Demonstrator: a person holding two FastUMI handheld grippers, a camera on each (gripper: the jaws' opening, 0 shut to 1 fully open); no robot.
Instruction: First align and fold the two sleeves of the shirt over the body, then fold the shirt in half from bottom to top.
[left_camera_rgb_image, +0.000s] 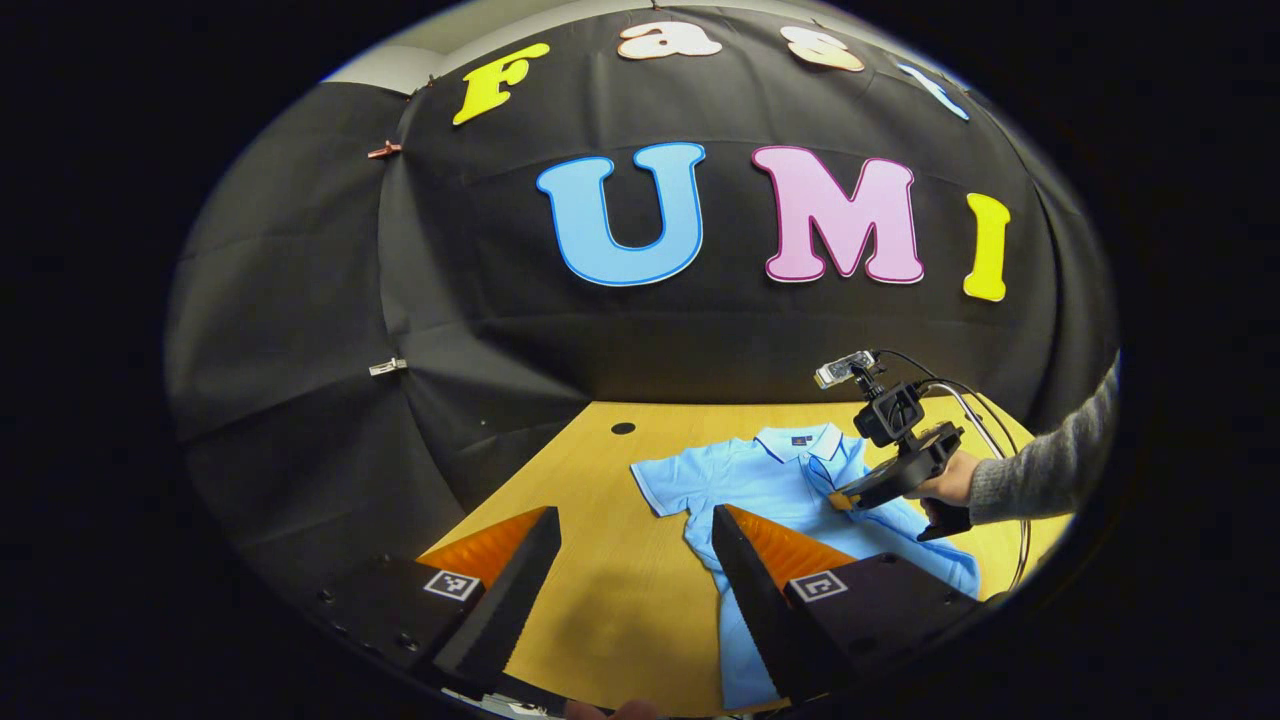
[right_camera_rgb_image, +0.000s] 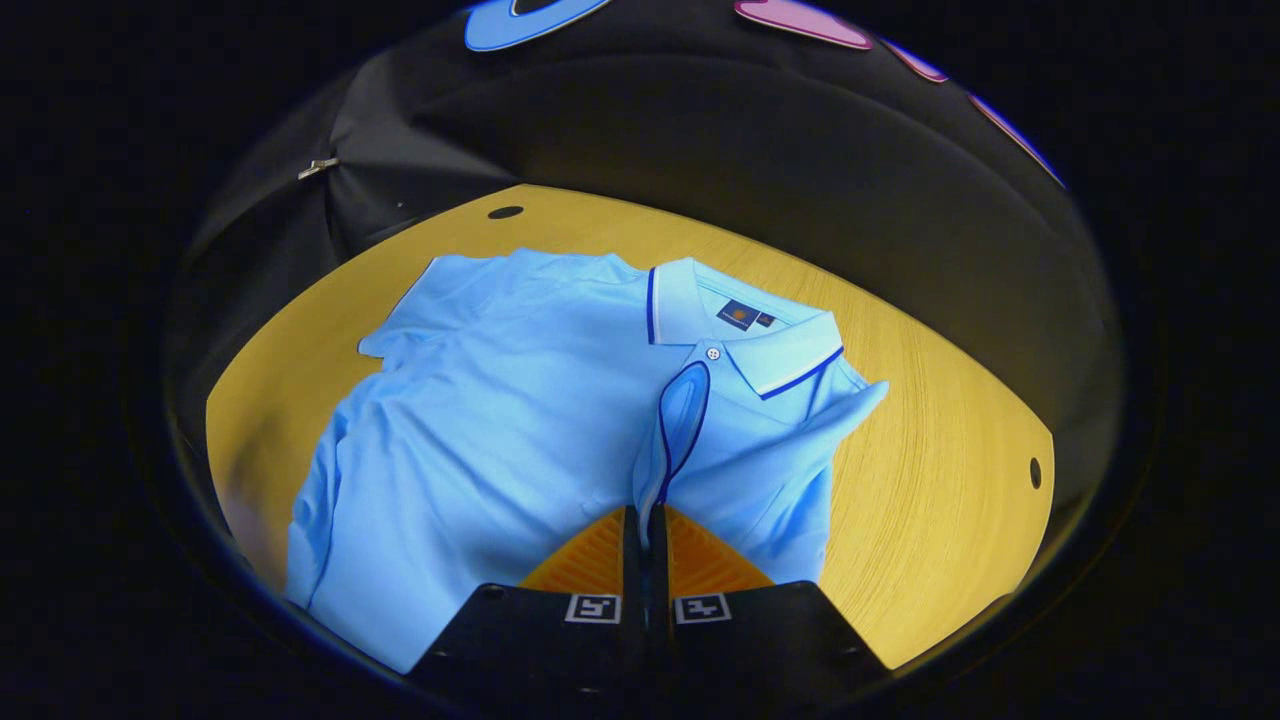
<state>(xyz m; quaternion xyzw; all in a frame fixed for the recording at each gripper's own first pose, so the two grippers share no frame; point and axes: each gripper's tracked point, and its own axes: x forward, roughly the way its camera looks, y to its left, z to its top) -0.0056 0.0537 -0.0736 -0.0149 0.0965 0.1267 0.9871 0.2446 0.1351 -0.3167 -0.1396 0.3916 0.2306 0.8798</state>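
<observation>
The shirt (right_camera_rgb_image: 520, 400) lies face up on the table (right_camera_rgb_image: 940, 480), collar toward the booth wall and hem toward me, so its long axis runs away from me down the middle of the table.

My right gripper (right_camera_rgb_image: 645, 520) is clenched on the right sleeve (right_camera_rgb_image: 685, 420); both fingers pinch the cuff, which stands up as a narrow loop over the chest, just below the collar (right_camera_rgb_image: 745, 340). From there the sleeve needs only to be lowered onto the body.

My left gripper (left_camera_rgb_image: 632, 560) hangs released, jaws wide, above bare table at the shirt's left side. The left sleeve (left_camera_rgb_image: 665, 485) lies flat, spread outward, ahead of those jaws and a little toward the body. This hand is plainly the nearer one for it.

The left gripper view shows the other hand (left_camera_rgb_image: 950, 480) and its device over the chest. The right gripper view shows the actual pinch on the cuff, which the left gripper view leaves too small to judge.
</observation>
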